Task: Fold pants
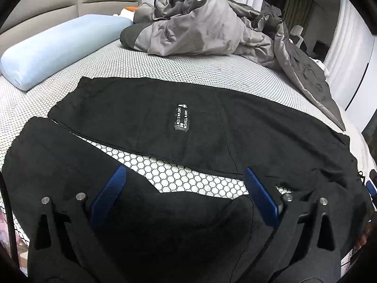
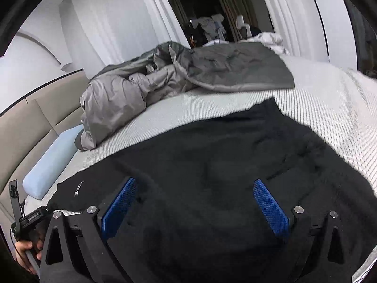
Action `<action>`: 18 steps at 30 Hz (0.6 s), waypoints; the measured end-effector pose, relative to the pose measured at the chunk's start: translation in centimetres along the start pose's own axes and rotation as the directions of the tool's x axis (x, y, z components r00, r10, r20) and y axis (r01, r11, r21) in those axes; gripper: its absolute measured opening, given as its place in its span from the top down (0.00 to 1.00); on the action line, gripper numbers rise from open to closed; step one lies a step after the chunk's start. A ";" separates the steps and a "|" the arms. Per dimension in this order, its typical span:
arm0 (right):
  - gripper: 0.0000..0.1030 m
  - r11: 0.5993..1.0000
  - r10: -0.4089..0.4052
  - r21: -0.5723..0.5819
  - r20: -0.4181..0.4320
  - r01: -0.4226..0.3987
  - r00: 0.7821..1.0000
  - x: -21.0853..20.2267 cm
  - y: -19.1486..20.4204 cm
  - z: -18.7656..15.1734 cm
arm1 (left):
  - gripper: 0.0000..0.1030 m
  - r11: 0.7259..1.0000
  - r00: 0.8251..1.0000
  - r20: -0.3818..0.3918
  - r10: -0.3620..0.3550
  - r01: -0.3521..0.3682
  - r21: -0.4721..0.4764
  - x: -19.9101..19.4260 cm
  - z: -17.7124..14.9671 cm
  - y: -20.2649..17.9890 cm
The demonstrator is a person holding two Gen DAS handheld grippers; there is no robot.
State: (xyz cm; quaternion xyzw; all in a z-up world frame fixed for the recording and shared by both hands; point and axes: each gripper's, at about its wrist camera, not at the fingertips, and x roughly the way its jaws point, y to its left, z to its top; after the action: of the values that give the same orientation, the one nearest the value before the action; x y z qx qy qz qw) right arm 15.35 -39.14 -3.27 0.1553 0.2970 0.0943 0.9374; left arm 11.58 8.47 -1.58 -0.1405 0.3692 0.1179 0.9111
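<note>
While both claws hang spread wide with nothing between their blue pads, the black pants (image 1: pixel 165 127) lie flat on the honeycomb-patterned mattress (image 1: pixel 165 70), filling the lower and middle band of both views; their long axis runs across the left wrist frame from left to right, the two legs pointing to the left edge and parting in a narrow wedge where the mattress shows through, the wider waist part reaching to the right edge.

The left gripper (image 1: pixel 186 188) stands over the nearer leg in the bottom centre of its frame, jaws apart, its pads framing the gap between the legs; the far leg, with its white-lettered label (image 1: pixel 182 118), lies above it toward mid-frame.

The right gripper (image 2: pixel 195 202), likewise released, hovers over the dark cloth at the bottom centre of its own frame, the pants (image 2: pixel 212 153) spreading up and to the right from it.

In my judgement the coming move turns on this: the near leg lies straight below the left claw, so the left is the closer to take it and carry it upward in the frame onto the far leg; the right sits nearer the waist end.

A grey duvet (image 1: pixel 200 23) and pale blue pillow (image 1: pixel 59 47) sit well apart in the upper part.
</note>
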 end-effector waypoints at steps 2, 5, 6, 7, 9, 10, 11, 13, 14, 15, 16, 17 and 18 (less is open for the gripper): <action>0.02 1.000 -0.005 -0.004 -0.001 0.005 1.000 -0.1 -0.2 -0.2 | 0.04 1.000 1.000 0.010 0.005 -0.005 0.007 -0.3 0.0 -0.2; 0.02 1.000 -0.001 -0.015 0.016 0.001 1.000 -0.5 -0.2 -0.1 | 0.05 1.000 1.000 0.029 -0.011 0.011 0.008 -1.1 0.0 -0.6; 0.02 1.000 0.003 -0.015 0.020 -0.003 1.000 -0.7 -0.2 -0.1 | 0.06 1.000 0.999 0.032 -0.019 0.019 0.010 -1.3 0.0 -0.8; 0.02 1.000 0.005 -0.016 0.022 -0.005 1.000 -0.8 -0.2 -0.2 | 0.06 1.000 0.999 0.040 -0.021 0.020 0.018 -1.6 0.0 -1.1; 0.02 1.000 0.004 -0.024 0.027 -0.004 1.000 -1.0 -0.1 -0.3 | 0.06 0.999 0.999 0.050 -0.021 0.019 0.040 -2.0 0.0 -1.7; 0.02 1.000 0.002 -0.027 0.030 -0.001 1.000 -1.1 -0.1 -0.4 | 0.07 0.998 0.998 0.052 -0.032 0.029 0.048 -2.2 -0.1 -2.0; 0.02 1.000 -0.003 -0.031 0.030 0.004 1.000 -1.1 -0.1 -0.4 | 0.08 0.998 0.998 0.049 -0.042 0.039 0.054 -2.2 0.0 -2.3; 0.02 1.000 -0.004 -0.029 0.031 0.005 1.000 -1.1 -0.1 -0.4 | 0.17 0.996 0.998 0.040 -0.057 0.054 0.065 -2.1 -0.1 -2.7; 0.02 1.000 -0.001 -0.026 0.030 0.002 1.000 -1.2 -0.2 -0.4 | 0.20 0.996 0.997 0.029 -0.067 0.064 0.069 -2.0 -0.2 -2.9; 0.02 1.000 0.003 -0.023 0.030 -0.003 1.000 -1.3 -0.3 -0.4 | 0.28 0.995 0.996 0.013 -0.085 0.084 0.063 -1.7 -0.2 -2.8; 0.02 1.000 0.004 -0.022 0.031 -0.003 1.000 -1.3 -0.3 -0.4 | 0.34 0.991 0.992 -0.014 -0.124 0.124 0.039 -1.3 -0.2 -2.5; 0.02 1.000 0.004 -0.022 0.032 -0.003 0.999 -1.4 -0.3 -0.3 | 0.36 0.986 0.986 -0.042 -0.163 0.164 0.009 -0.9 -0.2 -2.2; 0.02 1.000 0.007 -0.023 0.029 -0.006 1.000 -1.4 -0.4 -0.3 | 0.37 0.980 0.977 -0.070 -0.200 0.199 -0.026 -0.5 -0.1 -1.8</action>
State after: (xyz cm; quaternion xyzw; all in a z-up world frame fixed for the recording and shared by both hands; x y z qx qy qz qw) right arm 14.11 -39.79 -2.92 0.1468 0.2816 0.0985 0.9431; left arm 11.73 6.69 -1.05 -0.1894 0.3847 0.0242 0.9031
